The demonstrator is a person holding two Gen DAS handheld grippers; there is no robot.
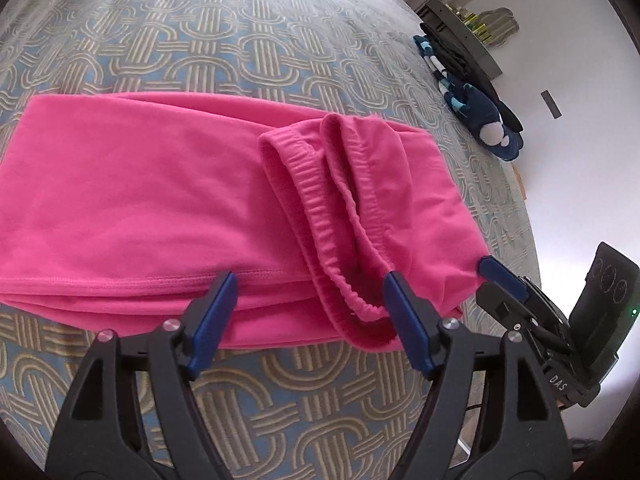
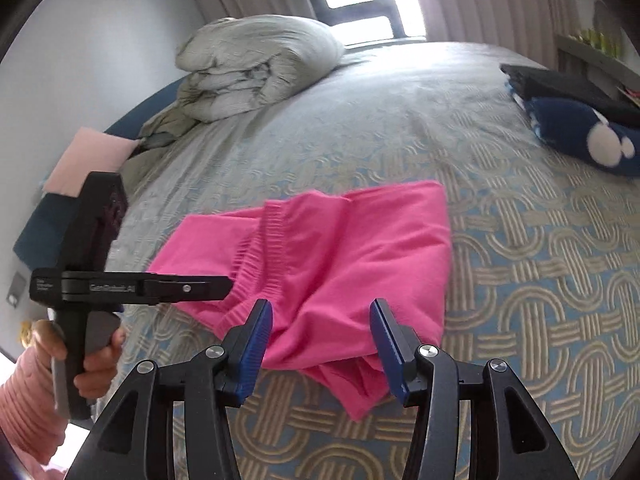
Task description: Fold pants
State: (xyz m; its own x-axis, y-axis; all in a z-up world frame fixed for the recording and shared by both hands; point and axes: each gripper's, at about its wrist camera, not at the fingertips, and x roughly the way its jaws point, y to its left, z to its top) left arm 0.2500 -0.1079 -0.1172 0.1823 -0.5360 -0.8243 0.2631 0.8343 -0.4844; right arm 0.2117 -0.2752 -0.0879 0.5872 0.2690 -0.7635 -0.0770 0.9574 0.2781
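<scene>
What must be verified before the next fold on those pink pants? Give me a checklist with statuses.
1. Left gripper open: ok, fingers wide at the pants' near edge.
2. Right gripper open: ok, with the pants' corner in line between its fingers.
3. Fabric lying smooth: not ok, the elastic edges sit bunched on top and the near corner is rumpled.
4. Bare bedspread beyond the pants: ok.
5. Navy plush toy apart from the pants: ok.
6. Lower layers aligned: cannot tell, they are hidden.
</scene>
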